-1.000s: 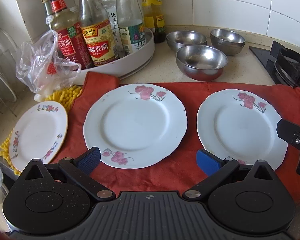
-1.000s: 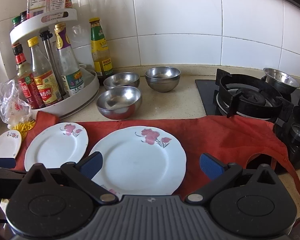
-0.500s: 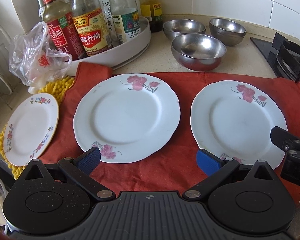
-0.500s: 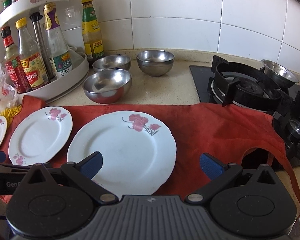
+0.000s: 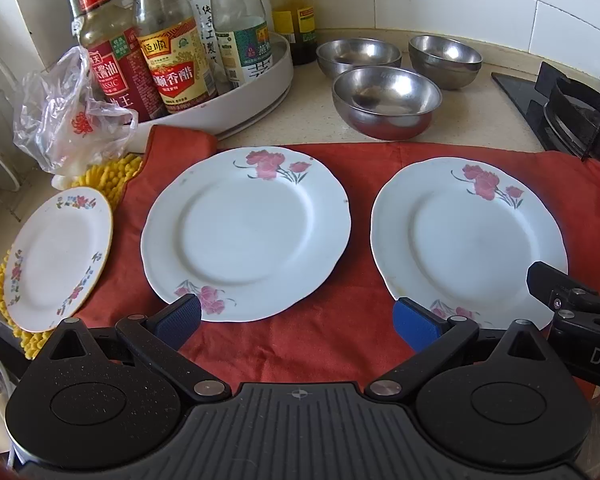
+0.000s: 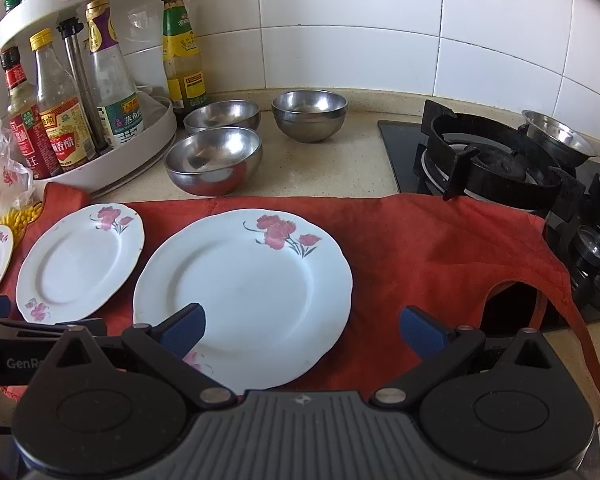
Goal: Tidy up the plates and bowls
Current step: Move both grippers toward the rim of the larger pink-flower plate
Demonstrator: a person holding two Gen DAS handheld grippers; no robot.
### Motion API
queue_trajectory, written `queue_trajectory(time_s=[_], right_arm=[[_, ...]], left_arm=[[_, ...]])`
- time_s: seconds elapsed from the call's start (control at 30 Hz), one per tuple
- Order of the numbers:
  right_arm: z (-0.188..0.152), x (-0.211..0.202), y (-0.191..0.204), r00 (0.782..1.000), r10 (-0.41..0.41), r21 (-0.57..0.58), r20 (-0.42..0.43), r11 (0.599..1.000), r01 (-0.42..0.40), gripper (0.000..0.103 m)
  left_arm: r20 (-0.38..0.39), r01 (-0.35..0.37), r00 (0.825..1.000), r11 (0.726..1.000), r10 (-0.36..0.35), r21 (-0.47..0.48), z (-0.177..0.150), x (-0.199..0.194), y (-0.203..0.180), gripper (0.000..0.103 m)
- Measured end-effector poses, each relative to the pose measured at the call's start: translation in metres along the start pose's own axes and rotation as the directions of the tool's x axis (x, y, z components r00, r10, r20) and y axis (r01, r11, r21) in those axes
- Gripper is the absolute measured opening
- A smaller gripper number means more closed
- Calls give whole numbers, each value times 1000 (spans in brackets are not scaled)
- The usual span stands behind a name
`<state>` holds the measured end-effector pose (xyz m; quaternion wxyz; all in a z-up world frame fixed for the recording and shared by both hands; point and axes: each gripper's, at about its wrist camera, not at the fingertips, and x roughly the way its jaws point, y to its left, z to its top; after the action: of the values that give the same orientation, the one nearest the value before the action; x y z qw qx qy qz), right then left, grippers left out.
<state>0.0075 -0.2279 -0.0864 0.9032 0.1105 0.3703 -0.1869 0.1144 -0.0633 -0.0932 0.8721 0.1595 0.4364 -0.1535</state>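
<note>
**Open fingers poised over plates on a kitchen bench**

The left gripper (image 5: 296, 318) hangs with fingers (image 5: 179, 317) spread wide and empty, its left pad at the near rim of the middle plate (image 5: 244, 236). The right gripper (image 6: 302, 330) is equally wide open, holding nothing, above the near edge of the right plate (image 6: 244, 292). Both plates lie on a red cloth (image 5: 340, 332); a small plate (image 5: 56, 256) sits at nine o'clock on a yellow mat (image 5: 100, 178). Three steel bowls (image 5: 386, 100) cluster at twelve o'clock, beside a bottle rack (image 5: 220, 104). A gas stove (image 6: 496, 160) stands at two o'clock.
</note>
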Motion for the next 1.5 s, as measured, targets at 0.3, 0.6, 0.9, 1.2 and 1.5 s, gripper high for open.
queue_trajectory(time_s=[0.3,0.6,0.9,1.2,1.5], right_arm=[[-1,0,0,1000,1,0,0,1000,-1,102],[0,4,-5,1000,-1,8,-7,1000,1,102],[1,11,-20,1000,-16,33,-24,999,17,102],[9,29,-39,999,-13,52,-48,999,15,102],[24,54,-43,997,26,5,-75,1000,-26,102]], left_arm=[[-6,5,1000,1000,-5,4,0,2,-3,103],[-13,11,1000,1000,-11,12,1,5,-6,103],[-26,36,999,999,-35,37,2,9,-16,103],[-62,73,996,996,-70,53,3,18,-27,102],[-104,86,991,996,-82,38,10,31,-36,101]])
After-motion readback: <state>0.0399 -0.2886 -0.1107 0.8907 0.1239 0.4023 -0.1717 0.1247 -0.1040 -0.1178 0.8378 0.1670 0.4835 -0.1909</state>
